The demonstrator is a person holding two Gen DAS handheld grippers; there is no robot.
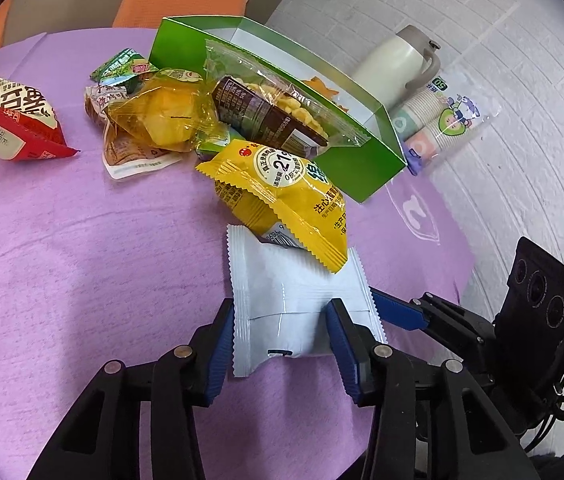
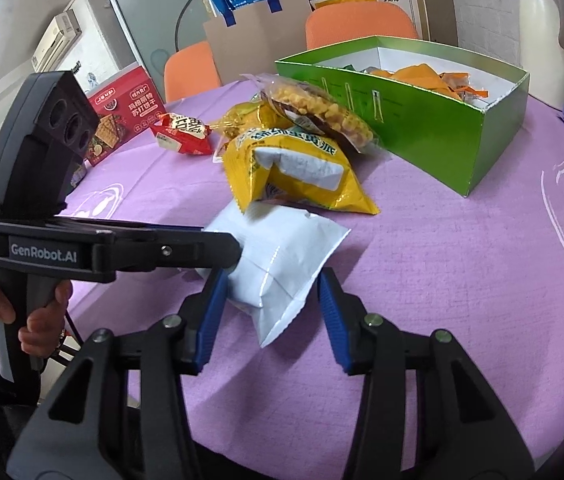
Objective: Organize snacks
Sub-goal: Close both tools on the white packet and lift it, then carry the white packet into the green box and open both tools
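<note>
Fingers (image 1: 339,330) of your left gripper (image 1: 282,332) are pinching the white packet (image 1: 293,280) across its near end, so it can lift off the purple worktop (image 1: 82,260). Your right gripper (image 2: 270,312) is straddling its corner, fingers spread. Behind it, the yellow packet (image 1: 282,196) is overlapping it, and the green box (image 2: 433,128) is sitting open for snacks.

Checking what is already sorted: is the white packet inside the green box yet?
No, the white packet lies on the purple tablecloth, in front of the green box and partly under a yellow packet.
</note>
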